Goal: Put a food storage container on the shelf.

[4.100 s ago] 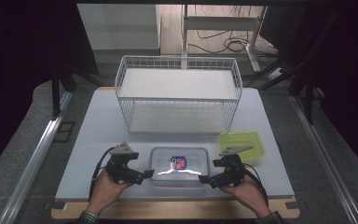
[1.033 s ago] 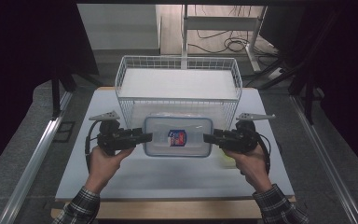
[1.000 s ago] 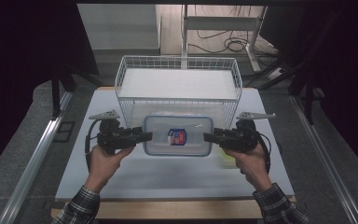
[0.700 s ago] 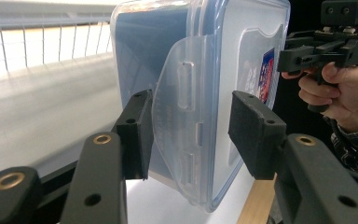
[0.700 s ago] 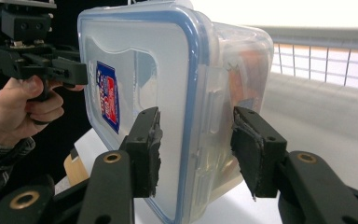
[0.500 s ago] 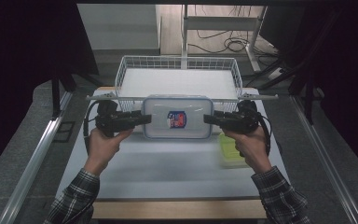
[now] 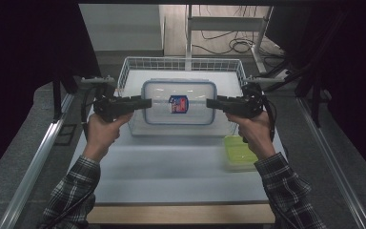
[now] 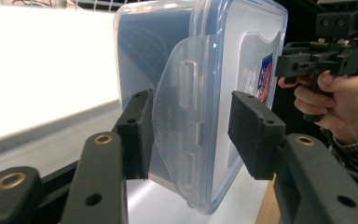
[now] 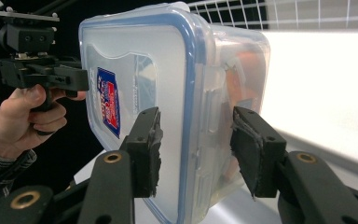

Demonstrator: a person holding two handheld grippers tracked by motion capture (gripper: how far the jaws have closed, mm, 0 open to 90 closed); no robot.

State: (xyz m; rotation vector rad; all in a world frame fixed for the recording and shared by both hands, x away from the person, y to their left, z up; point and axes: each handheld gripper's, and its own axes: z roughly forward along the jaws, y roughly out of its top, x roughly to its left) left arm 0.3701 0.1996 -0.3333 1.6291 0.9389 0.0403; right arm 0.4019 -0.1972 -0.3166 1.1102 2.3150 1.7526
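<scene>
Lifted: lidded container [image 7: 179, 102] up from bench [image 7: 171, 171], now over wire basket [image 7: 132, 76] | left hand-held gripper [image 7: 145, 102], right hand-held gripper [image 7: 211, 102] each clamp a short end, long axis spanning between.

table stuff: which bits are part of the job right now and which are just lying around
In the job: clear lidded container, left gripper, right gripper, white wire basket beneath it.
Lying about: green lid on the table.

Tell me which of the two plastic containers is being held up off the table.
The clear container with the blue-rimmed lid, gripped at each end by the left hand-held gripper and right hand-held gripper. The green container lies on the table.
</scene>
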